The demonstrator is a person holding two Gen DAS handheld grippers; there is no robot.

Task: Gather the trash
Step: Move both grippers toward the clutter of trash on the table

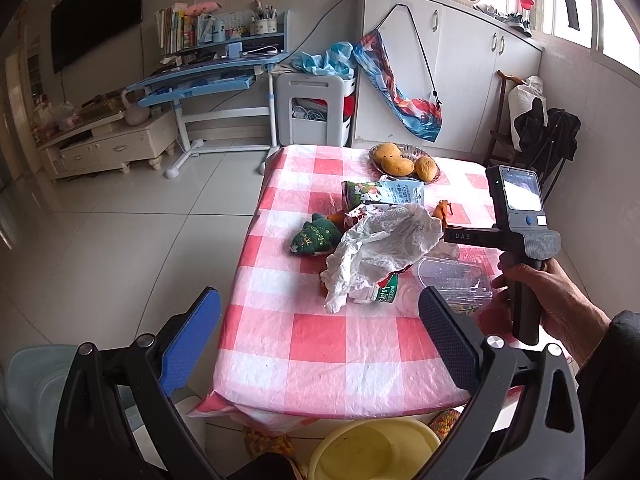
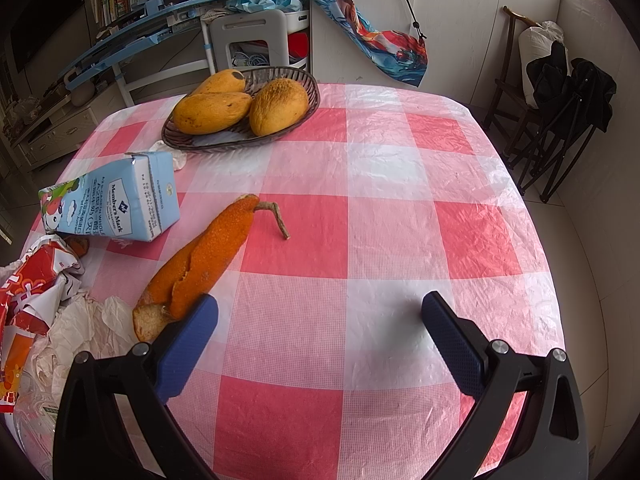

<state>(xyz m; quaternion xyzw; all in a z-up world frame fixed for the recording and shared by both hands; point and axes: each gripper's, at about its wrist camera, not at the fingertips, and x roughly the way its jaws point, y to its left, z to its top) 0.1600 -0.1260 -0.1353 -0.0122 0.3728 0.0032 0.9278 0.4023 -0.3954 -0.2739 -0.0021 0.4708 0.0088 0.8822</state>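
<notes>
The right gripper (image 2: 320, 316), jaws wide and empty, hangs nearer than the equally wide left gripper (image 1: 320, 320) to the orange peel (image 2: 200, 264), whose long axis runs from that gripper's left fingertip toward the tabletop's far edge.

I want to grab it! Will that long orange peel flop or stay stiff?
The orange peel looks thin, curled and split, so it probably bends and may tear. It likely weighs very little. Its bumpy skin should grip well, with the right gripper open beside it.
</notes>
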